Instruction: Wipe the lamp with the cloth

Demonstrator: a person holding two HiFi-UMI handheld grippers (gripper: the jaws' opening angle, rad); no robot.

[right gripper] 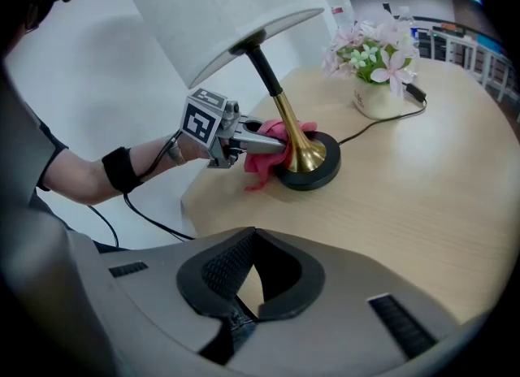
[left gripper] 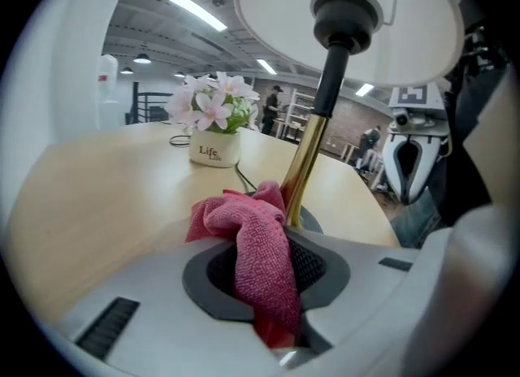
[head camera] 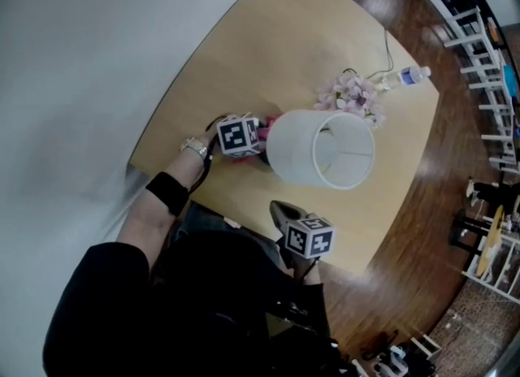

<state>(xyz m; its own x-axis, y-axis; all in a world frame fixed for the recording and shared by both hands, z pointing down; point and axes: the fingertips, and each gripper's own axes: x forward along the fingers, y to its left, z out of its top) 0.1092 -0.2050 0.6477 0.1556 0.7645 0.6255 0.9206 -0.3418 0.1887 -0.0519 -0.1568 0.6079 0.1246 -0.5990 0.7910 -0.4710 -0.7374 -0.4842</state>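
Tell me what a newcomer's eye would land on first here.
The big white lampshade fills the middle of the wooden table. Next comes the pink cloth, clamped in the left gripper and bunched against the brass stem just above the lamp's black base. A pot of pink flowers stands beyond the lamp.

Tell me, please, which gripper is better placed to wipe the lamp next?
Left, probably: the left gripper holds the pink cloth at the lamp stem, while the right gripper is shut, empty and well back from it.
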